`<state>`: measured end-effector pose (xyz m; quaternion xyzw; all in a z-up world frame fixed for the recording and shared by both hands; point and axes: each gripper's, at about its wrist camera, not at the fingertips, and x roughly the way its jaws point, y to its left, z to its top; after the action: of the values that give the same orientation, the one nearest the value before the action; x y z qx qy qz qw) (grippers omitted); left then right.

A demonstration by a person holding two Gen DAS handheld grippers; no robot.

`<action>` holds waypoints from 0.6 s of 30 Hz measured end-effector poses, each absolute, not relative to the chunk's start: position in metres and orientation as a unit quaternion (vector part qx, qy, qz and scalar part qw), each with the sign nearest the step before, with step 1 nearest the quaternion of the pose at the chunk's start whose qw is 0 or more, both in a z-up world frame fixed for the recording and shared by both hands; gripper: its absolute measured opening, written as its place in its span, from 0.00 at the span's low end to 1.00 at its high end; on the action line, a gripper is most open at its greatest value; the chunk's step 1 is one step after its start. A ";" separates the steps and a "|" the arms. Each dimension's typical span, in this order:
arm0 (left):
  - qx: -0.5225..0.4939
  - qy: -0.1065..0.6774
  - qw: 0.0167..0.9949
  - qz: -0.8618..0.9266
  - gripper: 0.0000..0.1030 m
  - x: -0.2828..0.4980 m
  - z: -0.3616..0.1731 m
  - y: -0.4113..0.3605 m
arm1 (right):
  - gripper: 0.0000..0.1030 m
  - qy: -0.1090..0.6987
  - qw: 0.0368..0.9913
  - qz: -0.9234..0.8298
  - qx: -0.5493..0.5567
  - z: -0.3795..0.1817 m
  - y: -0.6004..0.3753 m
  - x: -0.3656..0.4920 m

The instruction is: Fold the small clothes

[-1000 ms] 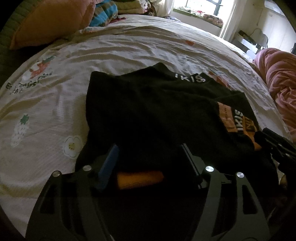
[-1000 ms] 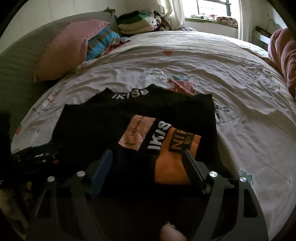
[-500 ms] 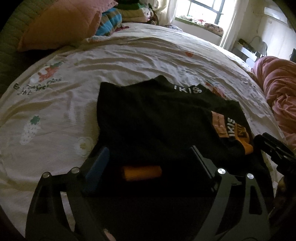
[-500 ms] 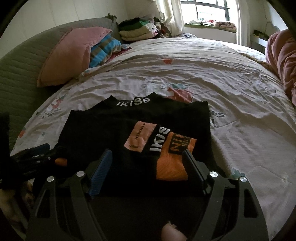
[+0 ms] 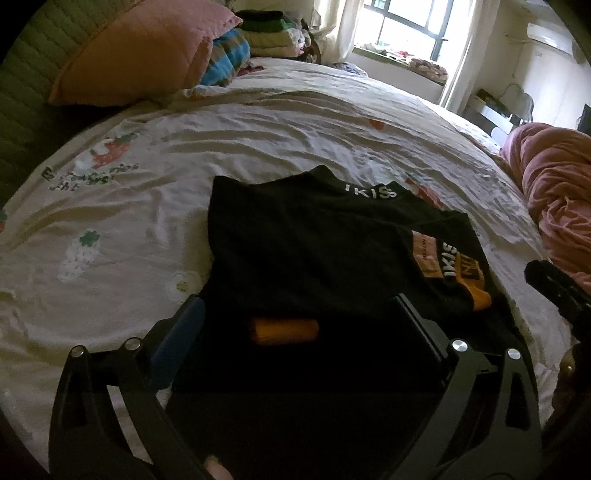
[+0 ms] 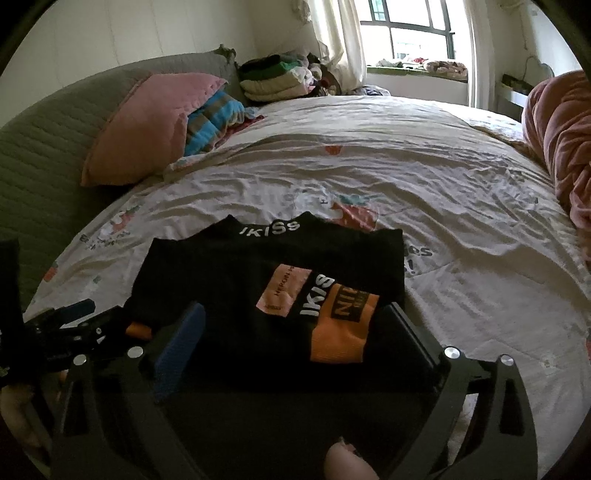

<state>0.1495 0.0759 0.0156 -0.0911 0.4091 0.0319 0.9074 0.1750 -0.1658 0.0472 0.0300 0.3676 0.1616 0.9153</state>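
Currently both my tongs sit over the near edge of the folded black knit garment with orange cuffs and white "IKISS" lettering [image 6: 266, 273], which lies flat on the cream cartoon-print bedsheet [image 5: 258, 122]. Left tongs [image 5: 299, 325]: jaws opening, spread wide, blue pad on one finger. The garment's near edge and one orange ribbed cuff [image 5: 284, 331] lie between the fingers, but the pads are not pressing on anything. Right tongs [image 6: 295, 328]: same story, jaws opening, fingers well apart either side of the orange-and-pink printed patch [image 6: 325, 310], nothing gripped.

Garment's collar end points away from me, toward the window [image 6: 406, 33]. In the right view the left tongs show at the left frame edge, just beside the garment's left corner; in the left view the right tongs show as a dark shape at the right edge.

Around it: pink quilted pillow [image 6: 147, 125] and striped blue-brown folded cloth [image 6: 214, 122] at the bed's head, stack of folded clothes [image 6: 277, 79] behind them, crumpled dusty-pink blanket [image 5: 554, 192] on the right side.
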 end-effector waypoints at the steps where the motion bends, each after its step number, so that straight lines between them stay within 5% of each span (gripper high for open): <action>1: -0.091 0.408 0.908 0.032 0.91 0.148 0.017 0.076 | 0.93 0.367 0.916 0.161 0.029 0.048 -0.166 0.174; 18: -0.073 0.394 0.915 0.041 0.91 0.116 0.032 0.074 | 0.94 0.348 0.922 0.168 0.028 0.068 -0.176 0.145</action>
<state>0.1162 0.0742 0.0321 -0.0726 0.3942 0.0414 0.9152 0.1449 -0.1760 0.0679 0.0280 0.3481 0.1679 0.9219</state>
